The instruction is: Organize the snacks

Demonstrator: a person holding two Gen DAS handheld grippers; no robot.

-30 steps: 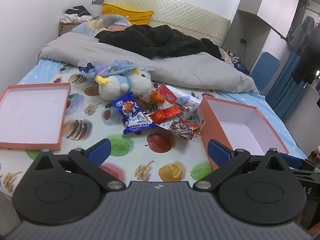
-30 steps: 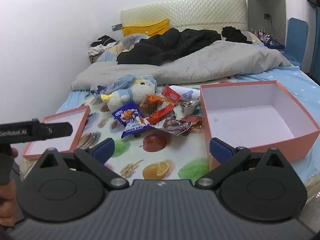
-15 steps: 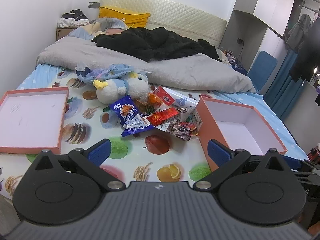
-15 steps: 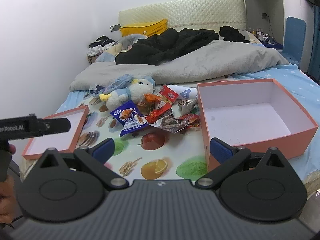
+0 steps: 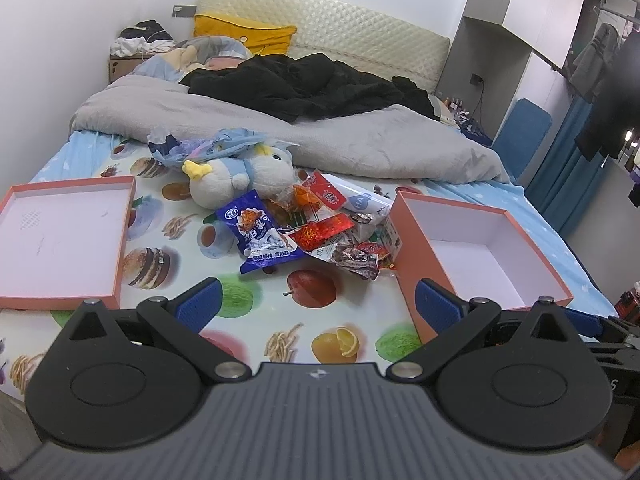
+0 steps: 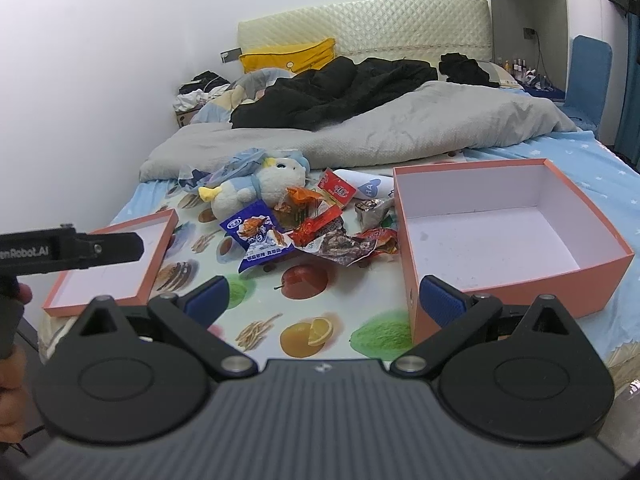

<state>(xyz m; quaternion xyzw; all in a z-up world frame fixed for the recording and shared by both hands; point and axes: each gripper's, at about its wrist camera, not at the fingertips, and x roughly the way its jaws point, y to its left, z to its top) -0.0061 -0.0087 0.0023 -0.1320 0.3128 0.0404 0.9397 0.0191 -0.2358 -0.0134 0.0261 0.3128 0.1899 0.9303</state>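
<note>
On the near half of the bed point(image 5: 100, 168), over a sheet printed with fruit and burgers, a heap of snack packets point(image 5: 316, 232) lies in the middle. A blue packet point(image 5: 262, 236) sits on the near left of the heap, with red wrappers point(image 5: 324, 230) beside it on the right and a dark crumpled wrapper point(image 6: 340, 246) on the near right edge. A plush penguin point(image 5: 240, 178) rests just behind the heap, touching it.

Right of the heap stands a deep pink box point(image 6: 580, 276), open and white inside, its left wall just beside the nearest wrappers. Well apart on the left lies the shallow pink lid point(image 5: 124, 240), open side up.

The left gripper point(image 5: 316, 304) hangs above the near edge of the sheet, its blue fingers spread wide with nothing between them. The right gripper point(image 6: 324, 296) hangs likewise, its fingers parted and bare, the right finger point(image 6: 442, 302) in front of the box's near corner.

Farther back, a grey duvet point(image 5: 320, 136) and black clothing point(image 5: 304, 88) cover the bed.
</note>
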